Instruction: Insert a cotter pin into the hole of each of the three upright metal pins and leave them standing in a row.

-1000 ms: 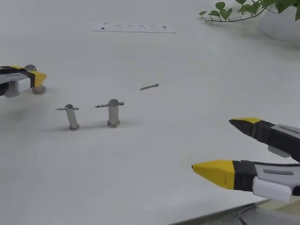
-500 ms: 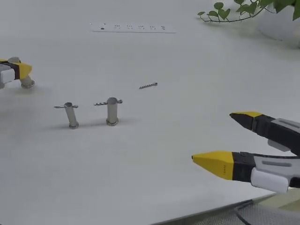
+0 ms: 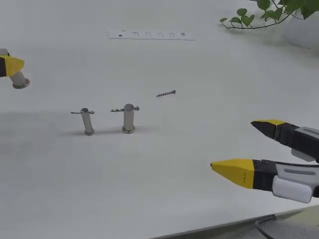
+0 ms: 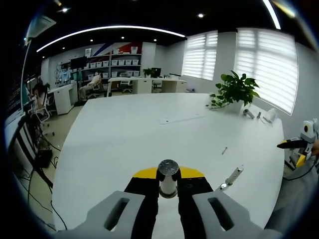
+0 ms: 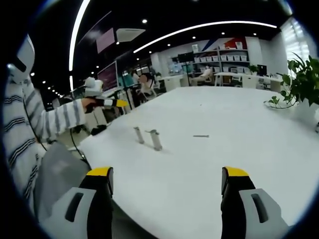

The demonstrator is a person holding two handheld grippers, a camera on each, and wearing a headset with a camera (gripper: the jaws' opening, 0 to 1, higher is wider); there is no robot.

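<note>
The left gripper (image 4: 168, 175) has its jaws pressed against a metal pin (image 4: 168, 168), pinching it across the shaft. In the head view this gripper sits at the far left edge, with the held pin tilted below its yellow tip. Whether the pin's base touches the table (image 3: 164, 194) cannot be told. The right gripper (image 5: 167, 184) has its jaws spread wide with nothing between them, low at the right near the table's front edge. Between the two grippers, well apart from both, the left standing pin (image 3: 87, 122) and the right standing pin (image 3: 128, 119) stand upright side by side. Each has a fitted cotter pin (image 3: 118, 109) through its top. A loose cotter pin (image 3: 166, 93) lies flat behind them, to the right. Farther back are a power strip (image 3: 149, 34) and a plant (image 3: 264, 9).
</note>
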